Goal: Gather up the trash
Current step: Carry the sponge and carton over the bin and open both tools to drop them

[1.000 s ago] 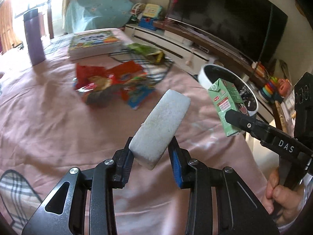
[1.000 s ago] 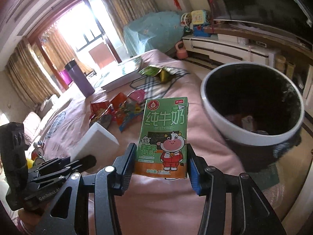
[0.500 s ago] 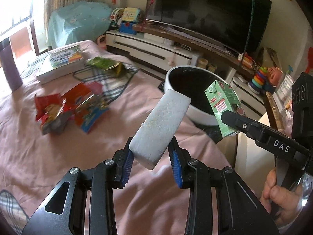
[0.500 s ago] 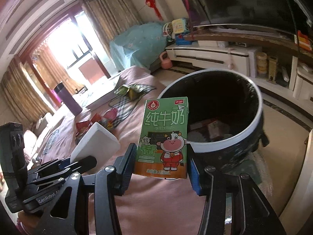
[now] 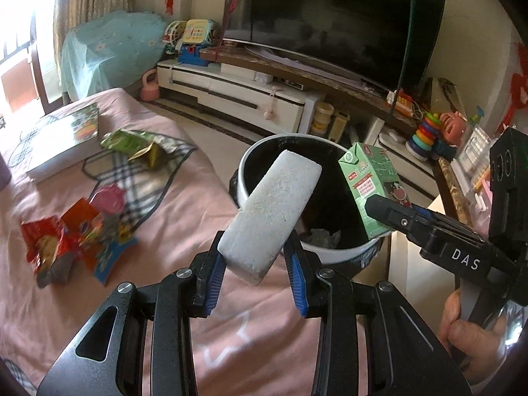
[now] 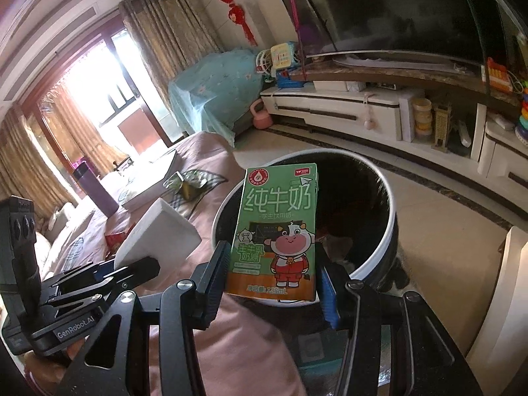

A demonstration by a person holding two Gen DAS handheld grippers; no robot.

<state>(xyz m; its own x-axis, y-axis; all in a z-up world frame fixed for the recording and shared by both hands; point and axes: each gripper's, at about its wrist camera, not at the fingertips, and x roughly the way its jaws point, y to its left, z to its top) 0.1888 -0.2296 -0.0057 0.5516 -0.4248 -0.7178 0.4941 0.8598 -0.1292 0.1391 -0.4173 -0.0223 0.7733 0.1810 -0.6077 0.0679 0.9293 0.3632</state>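
Note:
My left gripper is shut on a white foam block, held tilted up in front of the white-rimmed black trash bin. My right gripper is shut on a green milk carton, held upright just before the bin, which holds some trash. The carton and right gripper also show in the left wrist view; the foam block and left gripper show in the right wrist view.
Snack wrappers and a green wrapper lie on the pink-covered table, with a book and a purple bottle farther back. A TV stand and a television stand behind the bin.
Both grippers have swung right toward the bin with their loads. The bin now sits right behind the foam block and the carton. The wrappers have slid to the left of view.

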